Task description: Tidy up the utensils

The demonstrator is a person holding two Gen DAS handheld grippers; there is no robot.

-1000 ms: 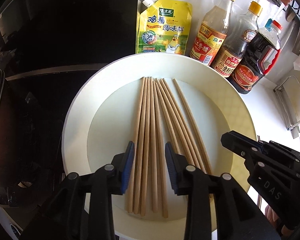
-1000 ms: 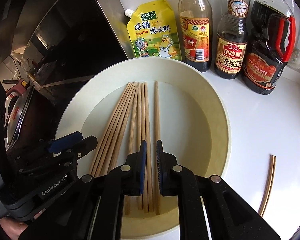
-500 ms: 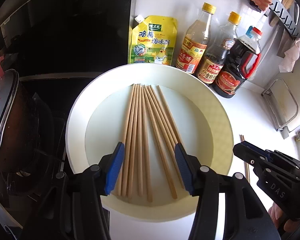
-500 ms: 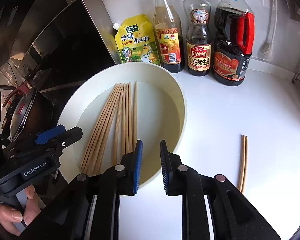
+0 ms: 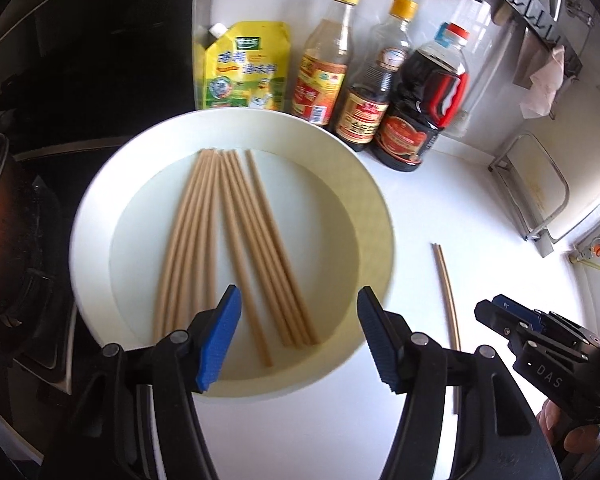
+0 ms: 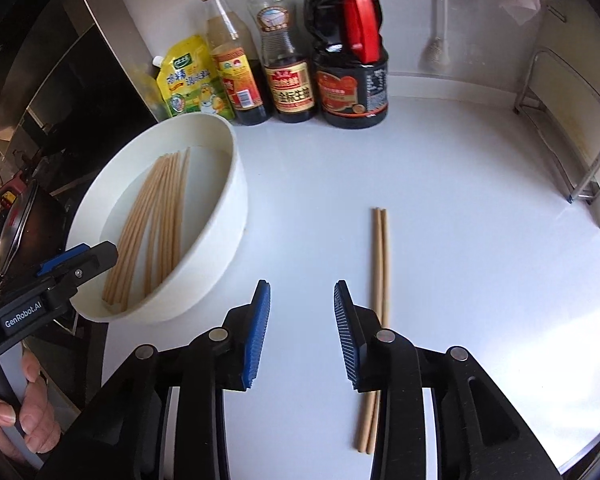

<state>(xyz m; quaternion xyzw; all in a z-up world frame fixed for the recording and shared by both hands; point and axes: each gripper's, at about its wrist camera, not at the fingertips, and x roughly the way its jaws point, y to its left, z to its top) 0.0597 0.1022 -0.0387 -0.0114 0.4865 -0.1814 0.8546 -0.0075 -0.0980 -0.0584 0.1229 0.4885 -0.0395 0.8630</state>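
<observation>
Both of your grippers have pulled back from the bowl [image 5: 384, 216] and spread their jaws. Behind it stand a yellow seasoning pouch [image 5: 244, 68] and 3 sauce bottles [image 6: 288, 60]. Your left gripper [image 5: 296, 336] hangs wide open over the chopsticks in the bowl [image 5: 228, 232], apparently touching none. Your right gripper [image 6: 300, 332] gapes empty above the counter [image 6: 460, 200], just beside the 2 loose chopsticks [image 6: 380, 260].

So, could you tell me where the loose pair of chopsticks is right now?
The pair of chopsticks lies flat on the white counter, right of the white bowl, beside the right gripper.
</observation>
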